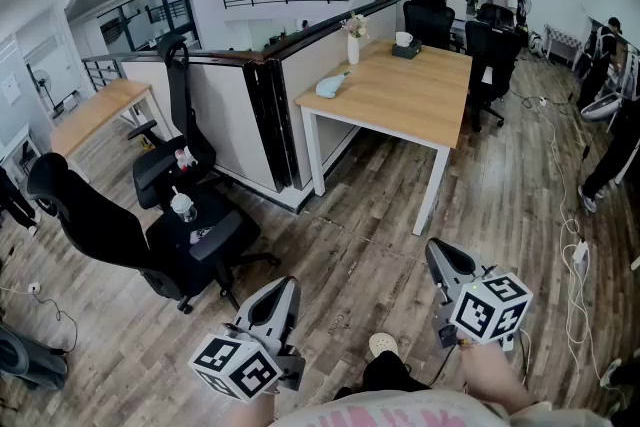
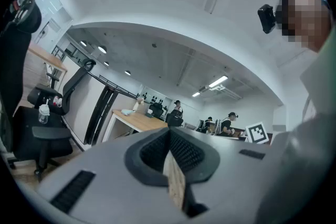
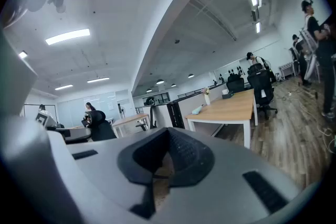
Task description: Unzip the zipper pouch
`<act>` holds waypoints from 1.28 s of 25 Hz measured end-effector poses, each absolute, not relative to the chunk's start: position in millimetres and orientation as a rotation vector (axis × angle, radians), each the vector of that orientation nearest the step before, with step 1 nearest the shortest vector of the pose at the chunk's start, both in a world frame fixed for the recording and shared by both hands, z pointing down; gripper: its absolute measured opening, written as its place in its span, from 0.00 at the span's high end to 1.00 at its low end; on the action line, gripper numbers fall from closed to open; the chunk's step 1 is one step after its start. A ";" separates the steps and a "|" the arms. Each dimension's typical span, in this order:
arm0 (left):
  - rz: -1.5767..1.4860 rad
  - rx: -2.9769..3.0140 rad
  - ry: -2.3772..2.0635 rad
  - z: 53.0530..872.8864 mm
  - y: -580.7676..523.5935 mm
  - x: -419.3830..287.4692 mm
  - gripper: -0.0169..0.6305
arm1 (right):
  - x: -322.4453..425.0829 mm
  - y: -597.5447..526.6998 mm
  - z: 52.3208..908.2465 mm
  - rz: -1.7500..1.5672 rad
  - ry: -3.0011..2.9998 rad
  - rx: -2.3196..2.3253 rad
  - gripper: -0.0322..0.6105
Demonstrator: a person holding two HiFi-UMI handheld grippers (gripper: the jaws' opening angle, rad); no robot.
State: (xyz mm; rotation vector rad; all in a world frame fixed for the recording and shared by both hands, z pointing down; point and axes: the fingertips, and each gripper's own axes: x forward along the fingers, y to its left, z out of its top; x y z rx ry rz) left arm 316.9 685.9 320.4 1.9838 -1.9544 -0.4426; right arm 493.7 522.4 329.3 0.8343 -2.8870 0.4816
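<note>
The zipper pouch (image 1: 332,85), pale blue, lies on the near left corner of a wooden table (image 1: 400,100) across the room. It shows small in the left gripper view (image 2: 126,112) and in the right gripper view (image 3: 197,109). Both grippers are held low near the person's body, far from the table. My left gripper (image 1: 283,290) is shut with nothing in it, its pads meeting (image 2: 169,134). My right gripper (image 1: 440,255) is also shut and empty (image 3: 168,136).
A vase of flowers (image 1: 353,43) and a white cup (image 1: 404,39) stand at the table's far side. Black office chairs (image 1: 150,235) and a partition (image 1: 260,115) stand at the left. Cables (image 1: 578,255) run along the wood floor at the right. People stand at the back.
</note>
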 end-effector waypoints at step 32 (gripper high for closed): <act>-0.448 1.923 -2.038 319.0 436.9 172.0 0.97 | 335.0 251.9 330.0 0.612 -2.918 0.726 0.95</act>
